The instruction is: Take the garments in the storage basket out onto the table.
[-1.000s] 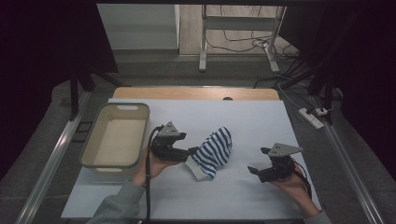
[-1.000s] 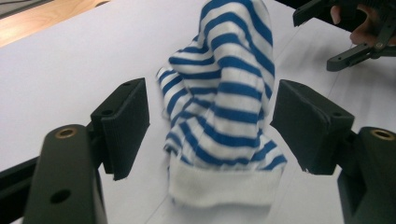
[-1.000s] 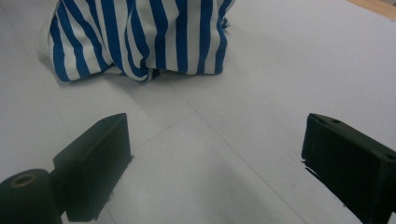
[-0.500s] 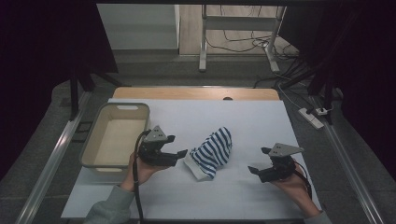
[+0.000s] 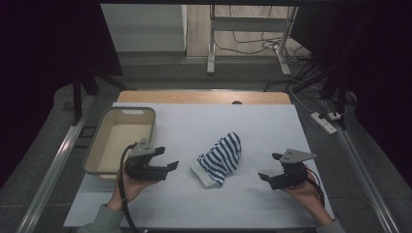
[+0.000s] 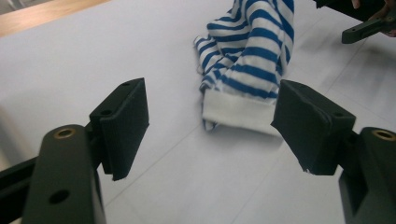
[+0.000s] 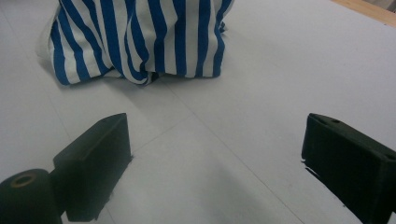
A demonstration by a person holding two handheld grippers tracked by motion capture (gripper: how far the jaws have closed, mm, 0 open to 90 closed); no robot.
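Striped cloth (image 5: 219,159) lying loose mid-worktop, both claws open and clear of it.

Cloth is seen crumpled in a soft heap near the middle of the worktop (image 5: 252,121), somewhat toward the near edge, with the bin (image 5: 97,154) at the left edge. It is judged light, limp and unbreakable; sagging and unfolding are to be expected when it is lifted, and a thin pinch may slip. The white hem (image 6: 238,112), thick and doubled, faces the left claw (image 5: 164,159) and is judged the best hold; a bunched fold on the far side could be taken by the right claw (image 5: 270,166). Left claw is held with jaws wide, nothing between the pads, hem just ahead. Right claw is likewise agape and empty, low over bare worktop near the right edge.
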